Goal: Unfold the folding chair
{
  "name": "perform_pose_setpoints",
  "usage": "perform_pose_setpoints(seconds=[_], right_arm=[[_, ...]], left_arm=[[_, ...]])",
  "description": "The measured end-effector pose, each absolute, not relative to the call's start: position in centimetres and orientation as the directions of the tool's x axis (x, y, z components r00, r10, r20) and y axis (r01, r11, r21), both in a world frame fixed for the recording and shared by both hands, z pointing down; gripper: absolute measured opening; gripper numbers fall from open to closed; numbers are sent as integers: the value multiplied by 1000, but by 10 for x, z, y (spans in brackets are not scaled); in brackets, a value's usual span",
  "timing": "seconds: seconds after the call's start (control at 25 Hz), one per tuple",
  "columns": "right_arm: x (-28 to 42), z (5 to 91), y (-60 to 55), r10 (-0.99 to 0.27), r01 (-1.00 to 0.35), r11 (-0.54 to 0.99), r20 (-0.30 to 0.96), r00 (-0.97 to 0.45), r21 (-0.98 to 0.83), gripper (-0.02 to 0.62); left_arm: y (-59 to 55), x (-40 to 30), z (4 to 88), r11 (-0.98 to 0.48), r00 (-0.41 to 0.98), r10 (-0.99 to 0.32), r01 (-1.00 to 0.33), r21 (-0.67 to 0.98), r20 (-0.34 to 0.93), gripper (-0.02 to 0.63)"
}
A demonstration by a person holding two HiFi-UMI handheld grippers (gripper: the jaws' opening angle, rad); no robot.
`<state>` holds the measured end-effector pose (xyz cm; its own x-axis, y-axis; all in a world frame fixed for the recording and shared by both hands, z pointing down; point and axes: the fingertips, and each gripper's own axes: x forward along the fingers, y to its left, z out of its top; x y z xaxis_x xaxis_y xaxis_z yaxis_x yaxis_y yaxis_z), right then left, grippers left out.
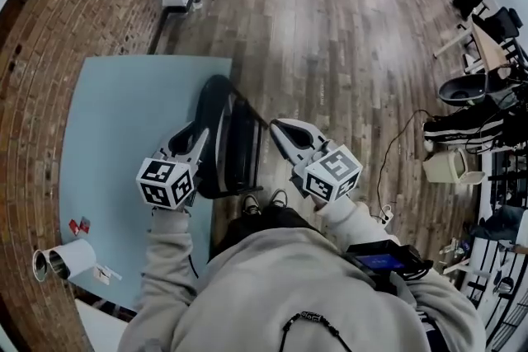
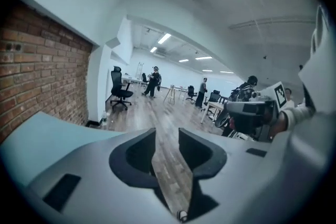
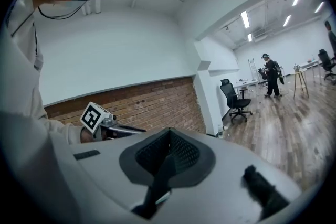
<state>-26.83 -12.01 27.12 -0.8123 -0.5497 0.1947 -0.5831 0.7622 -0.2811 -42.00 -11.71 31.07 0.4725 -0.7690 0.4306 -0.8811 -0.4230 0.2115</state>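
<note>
The folded chair point(image 1: 238, 146) stands between the grippers. The left gripper point(image 1: 200, 136), just left of it, has jaws narrowly apart with nothing between them. The right gripper point(image 1: 277, 128), just right of it, is closed and empty.

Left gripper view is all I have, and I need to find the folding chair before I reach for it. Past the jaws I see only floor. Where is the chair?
Observer: The head view shows the folding chair, folded, at the right edge of the blue mat. It is between the left gripper and the right gripper.
Operator: Is the right gripper ready to grab it?
Observer: Not yet. The right gripper view shows its jaws together, with nothing between them.
</note>
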Motion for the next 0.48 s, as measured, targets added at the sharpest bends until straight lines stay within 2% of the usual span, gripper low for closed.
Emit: perform_pose_setpoints(seconds=[0.08,0.12,0.16,0.28,0.48], right_arm=[[-272,305,-128,-523,-575,747,238,-818,-334,6],[-277,327,-131,-499,-566,733,267,-825,-378,109],[-283,354,-132,-470,-558,712,302,-830,-427,207],[-302,442,-128,-388,-567,618,416,-822,-544,257],[-321,558,-131,-283,-612,489,551,-785,-621,277]], left_arm=[[-131,-427,341,-409,458,-721,-887,213,520,207],[-137,-430,357,-403,440,-690,-893,200,575,270],[-140,-433,375,-395,421,-654,-899,191,628,301],[-142,-441,422,-343,380,-561,-915,211,735,310],[-155,-445,466,-320,300,-501,-936,148,812,310]])
